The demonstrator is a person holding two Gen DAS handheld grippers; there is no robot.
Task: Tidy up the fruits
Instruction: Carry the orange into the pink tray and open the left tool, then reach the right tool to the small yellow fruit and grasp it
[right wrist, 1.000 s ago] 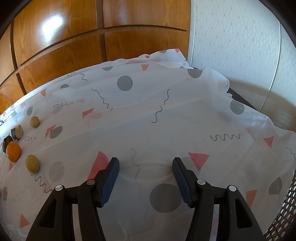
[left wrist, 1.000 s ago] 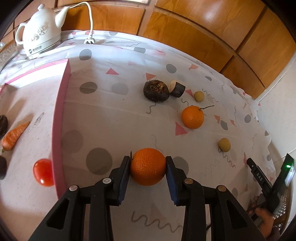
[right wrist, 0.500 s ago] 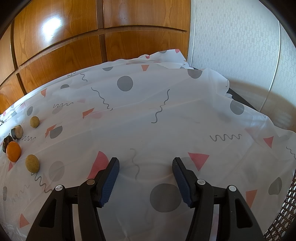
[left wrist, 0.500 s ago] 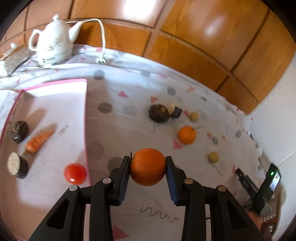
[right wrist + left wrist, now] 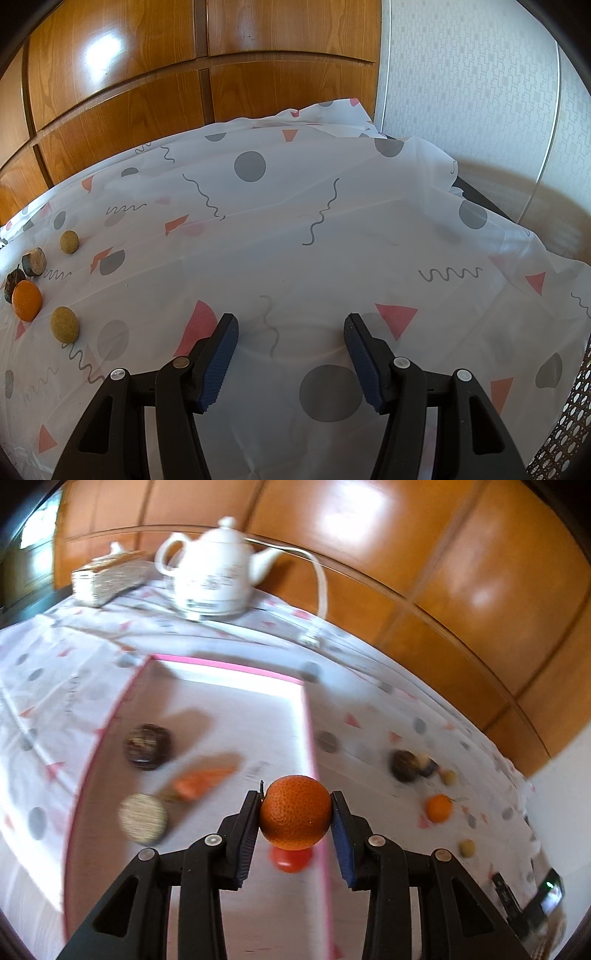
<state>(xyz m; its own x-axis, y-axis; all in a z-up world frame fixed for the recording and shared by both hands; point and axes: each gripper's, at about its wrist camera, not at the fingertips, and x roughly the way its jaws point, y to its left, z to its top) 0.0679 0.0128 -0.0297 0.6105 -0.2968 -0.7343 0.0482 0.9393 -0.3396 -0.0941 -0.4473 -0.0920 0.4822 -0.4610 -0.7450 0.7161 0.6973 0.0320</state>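
Observation:
My left gripper (image 5: pixel 295 814) is shut on an orange (image 5: pixel 295 812) and holds it in the air above the right edge of the pink-rimmed white tray (image 5: pixel 308 716). In the tray lie a carrot (image 5: pixel 201 781), a dark round fruit (image 5: pixel 147 746), a cut dark piece (image 5: pixel 143 819) and a red tomato (image 5: pixel 290 860) partly hidden under the orange. On the cloth to the right lie a second orange (image 5: pixel 439 808), dark fruits (image 5: pixel 405 765) and two small yellow-brown fruits (image 5: pixel 467 847). My right gripper (image 5: pixel 291 349) stands open over bare cloth, with the second orange (image 5: pixel 26 300) far to its left.
A white electric kettle (image 5: pixel 214 576) with its cord stands at the back, beside a woven box (image 5: pixel 107 578). Wooden panelling runs behind the table. A black device with a green light (image 5: pixel 546 897) lies at the right edge. A wall (image 5: pixel 480 92) bounds the right side.
My left gripper has lifted the orange off the cloth and carried it left, from beside the tray to over the tray's right edge. The right gripper has stayed still.

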